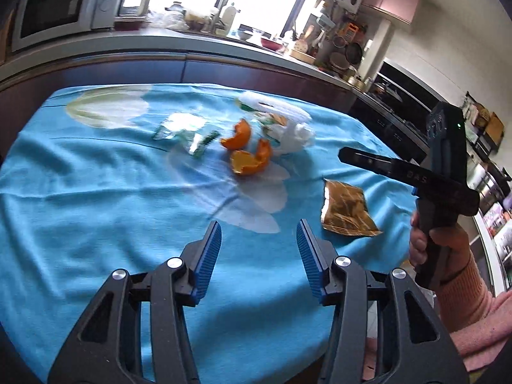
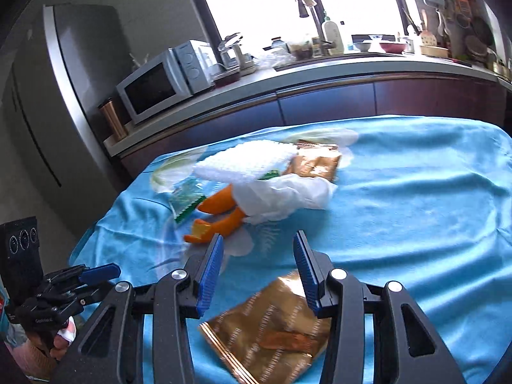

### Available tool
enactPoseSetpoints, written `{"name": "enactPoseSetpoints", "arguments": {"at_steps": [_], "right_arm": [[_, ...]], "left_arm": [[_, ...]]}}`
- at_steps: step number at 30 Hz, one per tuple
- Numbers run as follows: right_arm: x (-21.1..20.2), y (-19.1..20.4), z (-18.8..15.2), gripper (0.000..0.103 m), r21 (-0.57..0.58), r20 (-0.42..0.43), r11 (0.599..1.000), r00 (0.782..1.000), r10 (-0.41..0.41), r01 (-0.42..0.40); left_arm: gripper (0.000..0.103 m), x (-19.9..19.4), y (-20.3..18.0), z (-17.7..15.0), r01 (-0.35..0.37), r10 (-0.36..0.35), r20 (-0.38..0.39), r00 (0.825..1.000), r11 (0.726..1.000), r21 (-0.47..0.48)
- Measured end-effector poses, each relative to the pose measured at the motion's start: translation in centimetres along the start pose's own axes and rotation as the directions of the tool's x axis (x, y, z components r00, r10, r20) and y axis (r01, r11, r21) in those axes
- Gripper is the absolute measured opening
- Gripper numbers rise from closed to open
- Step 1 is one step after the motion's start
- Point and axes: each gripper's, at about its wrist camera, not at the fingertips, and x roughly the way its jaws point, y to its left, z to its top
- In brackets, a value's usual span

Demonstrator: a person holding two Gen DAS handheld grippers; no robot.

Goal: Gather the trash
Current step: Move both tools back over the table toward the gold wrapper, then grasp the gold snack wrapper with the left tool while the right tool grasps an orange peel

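Trash lies on a blue tablecloth (image 1: 96, 192). Two orange peel pieces (image 1: 246, 150) sit mid-table beside a crumpled white plastic bag (image 1: 289, 128) and a clear wrapper with a green edge (image 1: 188, 134). A gold foil wrapper (image 1: 347, 211) lies nearer, to the right. My left gripper (image 1: 259, 243) hovers open over bare cloth with nothing between its pads. My right gripper (image 2: 259, 256) is open above that gold foil wrapper (image 2: 272, 329), pads not touching it. In the right wrist view, the orange peel (image 2: 217, 204), white bag (image 2: 281, 192) and a second gold wrapper (image 2: 313, 163) lie ahead.
A kitchen counter (image 2: 352, 70) runs behind the table with a microwave (image 2: 153, 86), a sink tap and dishes. A grey fridge (image 2: 64, 96) stands at the left. A hand (image 1: 441, 243) holds the right gripper (image 1: 344, 156) at the table's right edge; the left gripper (image 2: 96, 280) shows at lower left.
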Motion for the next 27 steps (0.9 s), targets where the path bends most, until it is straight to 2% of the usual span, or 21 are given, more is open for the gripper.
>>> {"name": "enactPoseSetpoints", "arguments": {"at_steps": [5, 11, 16, 24, 25, 27], "right_arm": [[-0.5, -3.3, -1.4, 0.043, 0.069, -0.020, 0.997, 0.999, -0.025, 0.026], [-0.7, -5.2, -3.2, 0.043, 0.131, -0.051, 0.991, 0.999, 0.006, 0.001], [-0.1, -5.3, -4.2, 0.041, 0.166, -0.075, 0.984, 0.994, 0.076, -0.063], [1.1, -2.2, -4.1, 0.039, 0.111, -0.102, 0.980, 0.979, 0.177, -0.165], [1.2, -1.8, -4.1, 0.039, 0.102, -0.104, 0.980, 0.978, 0.182, -0.172], [1.4, -1.2, -4.0, 0.037, 0.085, -0.110, 0.979, 0.974, 0.196, -0.187]], "left_arm": [[0.050, 3.4, -3.3, -0.3, 0.080, -0.075, -0.087, 0.993, 0.995, 0.052], [0.050, 6.7, -4.9, -0.4, 0.142, -0.136, -0.163, 0.977, 0.990, 0.024], [0.054, 7.6, -5.3, -0.2, 0.153, -0.150, -0.166, 0.975, 0.988, 0.003], [0.054, 7.6, -3.1, 0.7, 0.146, -0.162, -0.144, 0.976, 0.982, -0.116], [0.053, 7.6, -2.7, 0.8, 0.147, -0.165, -0.138, 0.977, 0.980, -0.137], [0.044, 7.8, -1.9, 1.1, 0.151, -0.175, -0.133, 0.976, 0.973, -0.174]]}}
